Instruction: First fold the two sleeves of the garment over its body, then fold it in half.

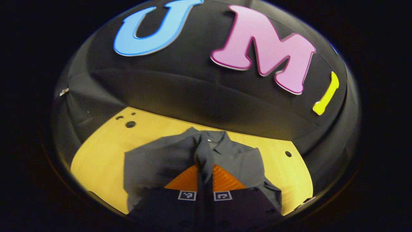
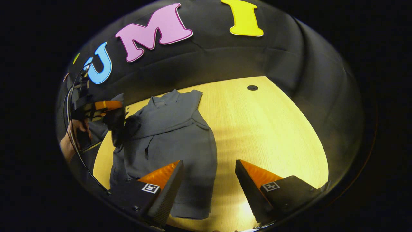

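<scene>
Left gripper view: your left gripper (image 1: 204, 174) is clamped on a ridge of the grey shirt (image 1: 154, 161), lifting its sleeve. The shirt lies along the table's (image 2: 273, 129) left side. It's soft, light and floppy, so grip near the cuff. Your right gripper (image 2: 209, 180) hovers with fingers apart.

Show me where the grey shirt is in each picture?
Left gripper view: the grey shirt lies low in the middle, a fold of it pinched in the left tongs.
Right gripper view: it lies left of centre, beyond the open right tongs.
Shared landmark: the yellow table.
</scene>
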### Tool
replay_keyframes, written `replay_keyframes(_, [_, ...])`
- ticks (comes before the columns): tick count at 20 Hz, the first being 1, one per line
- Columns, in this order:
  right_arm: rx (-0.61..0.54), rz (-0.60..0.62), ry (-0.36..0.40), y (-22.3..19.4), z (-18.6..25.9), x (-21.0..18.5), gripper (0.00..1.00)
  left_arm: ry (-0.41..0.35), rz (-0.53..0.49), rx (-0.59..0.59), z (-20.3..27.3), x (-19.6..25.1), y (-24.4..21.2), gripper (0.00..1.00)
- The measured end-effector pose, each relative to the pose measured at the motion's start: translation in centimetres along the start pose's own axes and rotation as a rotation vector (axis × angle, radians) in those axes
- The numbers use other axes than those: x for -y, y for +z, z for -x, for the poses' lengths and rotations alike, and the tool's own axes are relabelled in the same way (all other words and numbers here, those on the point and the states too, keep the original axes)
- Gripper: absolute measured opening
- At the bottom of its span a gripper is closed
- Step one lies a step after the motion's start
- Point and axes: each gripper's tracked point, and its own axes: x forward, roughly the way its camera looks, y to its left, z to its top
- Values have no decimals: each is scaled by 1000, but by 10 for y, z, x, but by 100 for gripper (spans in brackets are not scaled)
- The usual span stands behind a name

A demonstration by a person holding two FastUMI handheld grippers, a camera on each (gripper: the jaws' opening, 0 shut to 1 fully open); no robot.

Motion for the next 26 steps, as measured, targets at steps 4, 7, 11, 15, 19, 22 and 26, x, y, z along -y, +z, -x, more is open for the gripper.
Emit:
replay_keyframes(4, [-53,-16,15,-20,-7,2,99,-90,-67,-60,-43,63,-27,6])
replay_keyframes(7, [-72,-22,19,-29,-9,5,99,-132,-114,-92,-68,102,-43,5])
replay_keyframes(11, [-94,-45,33,-40,-9,-1,99,-133,-205,-125,-91,128,-64,9])
replay_keyframes(15, [-76,-43,2,-43,-7,4,99,-147,-227,-160,-102,144,-81,15])
replay_keyframes(19, [-88,-99,-12,-50,-7,8,99,-162,-221,-184,-104,153,-91,27])
replay_keyframes(22, [-101,-127,-12,-55,-7,8,99,-200,-220,-177,-93,161,-90,46])
replay_keyframes(26, [-100,-178,-14,-58,-4,5,99,-196,-259,-160,-58,138,-101,78])
